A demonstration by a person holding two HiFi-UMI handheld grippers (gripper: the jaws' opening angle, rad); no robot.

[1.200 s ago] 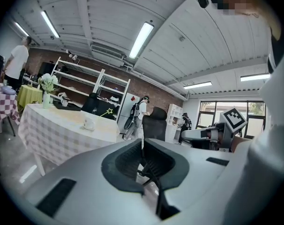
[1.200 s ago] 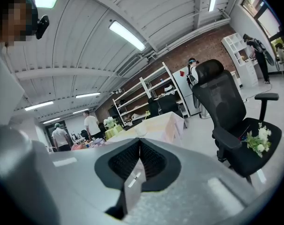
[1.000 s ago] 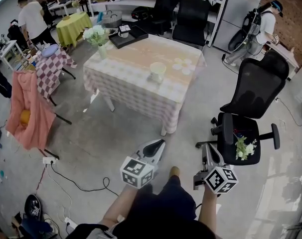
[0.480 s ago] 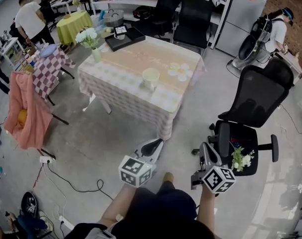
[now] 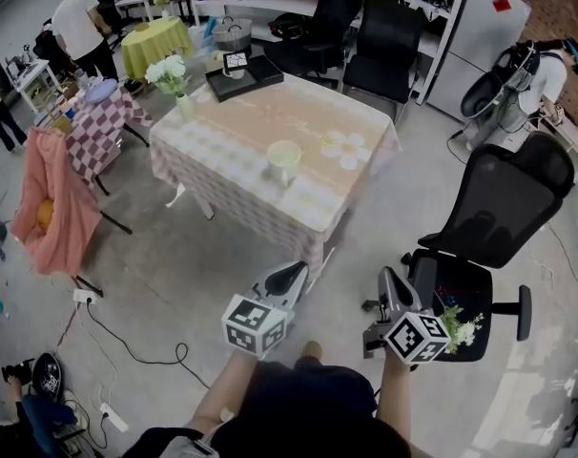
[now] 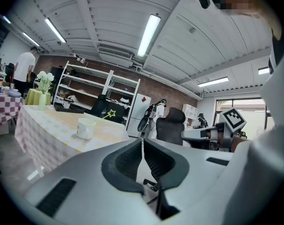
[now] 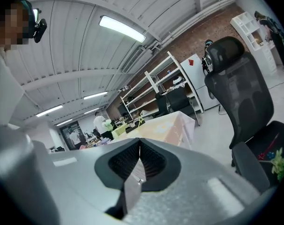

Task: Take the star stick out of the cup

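A white cup (image 5: pixel 284 160) stands near the front of the table with the pink checked cloth (image 5: pixel 241 175). In the left gripper view the cup (image 6: pixel 85 128) holds a thin yellow-green stick leaning right, its star (image 6: pixel 111 113) above the rim. The stick is too thin to make out from the head. My left gripper (image 5: pixel 292 275) and right gripper (image 5: pixel 386 281) hang over the floor, well short of the table and pointing toward it. Both are shut with nothing between the jaws, as the left gripper (image 6: pixel 142 142) and right gripper (image 7: pixel 139 142) show in their own views.
A black office chair (image 5: pixel 504 218) with a flower bunch (image 5: pixel 458 327) on its seat stands close at the right. On the table are a vase of white flowers (image 5: pixel 172 74) and a black tray (image 5: pixel 243 72). Cables (image 5: pixel 127 342) lie on the floor at left; people stand far back.
The table and cup have drawn nearer and lower in the head view as I walk toward them. Both grippers travel along with me and stay shut.
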